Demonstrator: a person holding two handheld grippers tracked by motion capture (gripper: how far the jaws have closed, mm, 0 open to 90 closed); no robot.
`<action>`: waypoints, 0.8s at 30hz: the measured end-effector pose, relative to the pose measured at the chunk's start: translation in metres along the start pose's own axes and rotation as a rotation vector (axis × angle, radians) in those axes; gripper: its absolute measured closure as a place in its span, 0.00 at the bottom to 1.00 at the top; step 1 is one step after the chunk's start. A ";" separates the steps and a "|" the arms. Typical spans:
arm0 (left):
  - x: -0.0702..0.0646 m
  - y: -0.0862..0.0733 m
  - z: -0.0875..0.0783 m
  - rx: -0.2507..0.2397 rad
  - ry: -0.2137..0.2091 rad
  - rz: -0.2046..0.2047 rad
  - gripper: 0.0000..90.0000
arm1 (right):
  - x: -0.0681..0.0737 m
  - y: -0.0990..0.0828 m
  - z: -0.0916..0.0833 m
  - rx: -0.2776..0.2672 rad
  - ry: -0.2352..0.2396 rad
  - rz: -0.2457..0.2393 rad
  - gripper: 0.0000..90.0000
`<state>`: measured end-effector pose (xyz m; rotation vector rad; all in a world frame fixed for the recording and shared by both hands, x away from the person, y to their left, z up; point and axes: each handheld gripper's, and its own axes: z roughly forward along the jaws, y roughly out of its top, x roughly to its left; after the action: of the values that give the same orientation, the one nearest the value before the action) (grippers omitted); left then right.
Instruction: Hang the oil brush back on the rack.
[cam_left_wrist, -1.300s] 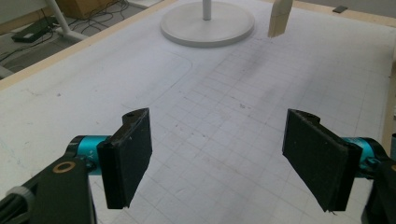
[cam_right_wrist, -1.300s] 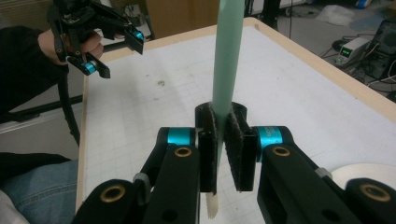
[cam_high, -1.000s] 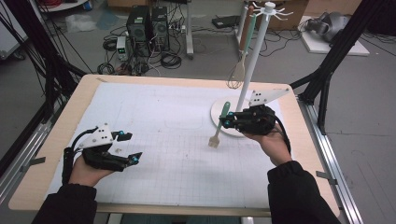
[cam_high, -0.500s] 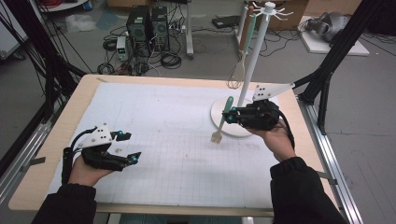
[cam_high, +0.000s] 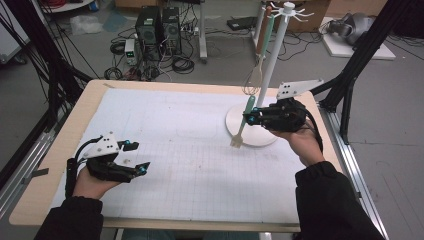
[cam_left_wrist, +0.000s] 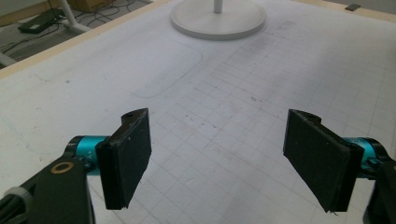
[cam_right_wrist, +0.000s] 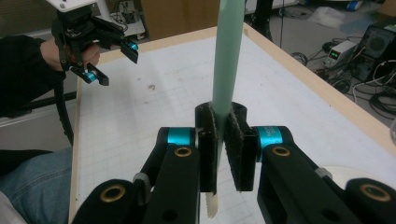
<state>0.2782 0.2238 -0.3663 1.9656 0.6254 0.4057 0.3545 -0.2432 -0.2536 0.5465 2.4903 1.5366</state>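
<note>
Right of centre in high view, right gripper clenched on green-handled spatula beside white stand, lower left, left gripper released, no legible writing, right gripper view shows pads pinching handle.

Your left gripper & right gripper – black bodies, teal collars, brass screws, flat black pads, grey three-cornered plate w/ holes on top, black cable trailing. You've got black sleeves – blue jeans in the right gripper view.
</note>
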 end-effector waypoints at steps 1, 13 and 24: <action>0.000 0.000 -0.001 -0.002 0.002 0.007 0.26 | 0.000 0.001 -0.001 0.000 -0.003 -0.002 0.93; -0.001 -0.004 0.000 0.009 0.016 0.006 0.26 | -0.011 0.013 -0.016 -0.015 -0.047 -0.007 0.93; 0.001 -0.006 -0.002 0.002 0.021 -0.003 0.26 | -0.020 0.024 -0.024 -0.027 -0.047 -0.006 0.93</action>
<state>0.2766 0.2278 -0.3707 1.9646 0.6428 0.4239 0.3709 -0.2612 -0.2226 0.5634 2.4313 1.5345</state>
